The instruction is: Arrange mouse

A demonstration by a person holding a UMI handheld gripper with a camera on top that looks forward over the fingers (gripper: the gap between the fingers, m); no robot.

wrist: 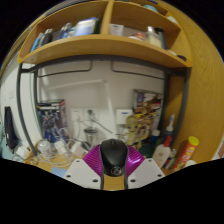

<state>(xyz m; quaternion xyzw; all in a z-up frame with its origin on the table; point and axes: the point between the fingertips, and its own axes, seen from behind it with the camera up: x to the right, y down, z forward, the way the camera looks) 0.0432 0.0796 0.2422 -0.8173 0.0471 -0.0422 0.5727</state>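
Clamping one black mouse (113, 158) between two magenta pads (94, 160) of the gripper (113, 172), lifting it before a cluttered desk (60, 168) and wooden shelf (100, 50), with no brand or lettering readable anywhere.

The mouse (113, 156) is a dark, nearly black computer mouse with a rounded, domed back and a smooth shell. It sits between the 2 fingers of the claw (113, 168), its length running straight ahead along them, with a magenta pad (94, 160) tight against each flank. Its rear half is sunk between the pads, while its rounded front end rises just above and ahead of the fingertips. It appears level, not tilted to either side.
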